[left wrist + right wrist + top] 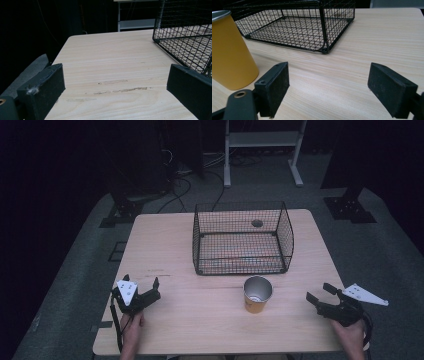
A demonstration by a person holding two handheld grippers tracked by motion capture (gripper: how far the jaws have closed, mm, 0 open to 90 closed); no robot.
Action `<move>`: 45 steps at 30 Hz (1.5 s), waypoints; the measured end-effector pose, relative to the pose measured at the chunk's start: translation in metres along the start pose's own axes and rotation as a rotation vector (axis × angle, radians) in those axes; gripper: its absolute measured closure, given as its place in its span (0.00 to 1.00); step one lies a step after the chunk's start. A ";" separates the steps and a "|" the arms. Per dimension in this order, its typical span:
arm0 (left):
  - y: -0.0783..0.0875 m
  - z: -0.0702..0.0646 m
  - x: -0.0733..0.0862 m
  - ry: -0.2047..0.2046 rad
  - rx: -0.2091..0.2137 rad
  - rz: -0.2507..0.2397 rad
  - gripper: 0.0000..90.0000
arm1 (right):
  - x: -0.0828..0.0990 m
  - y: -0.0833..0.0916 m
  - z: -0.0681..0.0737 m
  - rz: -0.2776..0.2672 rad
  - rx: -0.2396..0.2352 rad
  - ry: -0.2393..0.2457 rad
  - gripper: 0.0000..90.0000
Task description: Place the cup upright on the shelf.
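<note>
A yellow cup (258, 294) with a silvery inside stands upright on the wooden table (165, 245), just in front of a black wire basket (242, 206). The basket holds nothing. My left gripper (141, 280) rests near the table's front left, open, with bare tabletop between its jaws (115, 72). At the front right my right gripper (317, 291) is open too and points toward the cup. In the right gripper view (328, 72) the cup (229, 50) stands left of the jaws, apart from them, and the basket (322, 25) lies beyond.
The basket's near corner (185, 32) shows to the right of the left gripper's jaws. A round hole (257, 223) in the tabletop sits behind the basket. Past the table are a white frame stand (262, 140) and cables on dark floor.
</note>
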State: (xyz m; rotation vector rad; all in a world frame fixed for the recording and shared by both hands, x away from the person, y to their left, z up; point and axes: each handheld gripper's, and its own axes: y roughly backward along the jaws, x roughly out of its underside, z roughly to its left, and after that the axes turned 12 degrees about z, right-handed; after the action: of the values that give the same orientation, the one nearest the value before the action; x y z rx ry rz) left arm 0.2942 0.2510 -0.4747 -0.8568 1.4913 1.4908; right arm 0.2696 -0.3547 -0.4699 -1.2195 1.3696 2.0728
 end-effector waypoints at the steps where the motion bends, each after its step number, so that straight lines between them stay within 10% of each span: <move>1: 0.000 0.000 0.000 0.000 0.000 0.001 0.01 | 0.000 0.000 0.000 0.002 -0.003 -0.002 0.19; 45: 0.001 -0.001 0.001 -0.008 0.006 -0.004 0.01 | -0.025 -0.005 0.046 0.065 -0.124 0.156 0.15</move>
State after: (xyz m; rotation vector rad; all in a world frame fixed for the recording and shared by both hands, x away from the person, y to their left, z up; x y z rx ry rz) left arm 0.2928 0.2501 -0.4747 -0.8486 1.4872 1.4846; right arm 0.2661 -0.3086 -0.4455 -1.4329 1.3822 2.1747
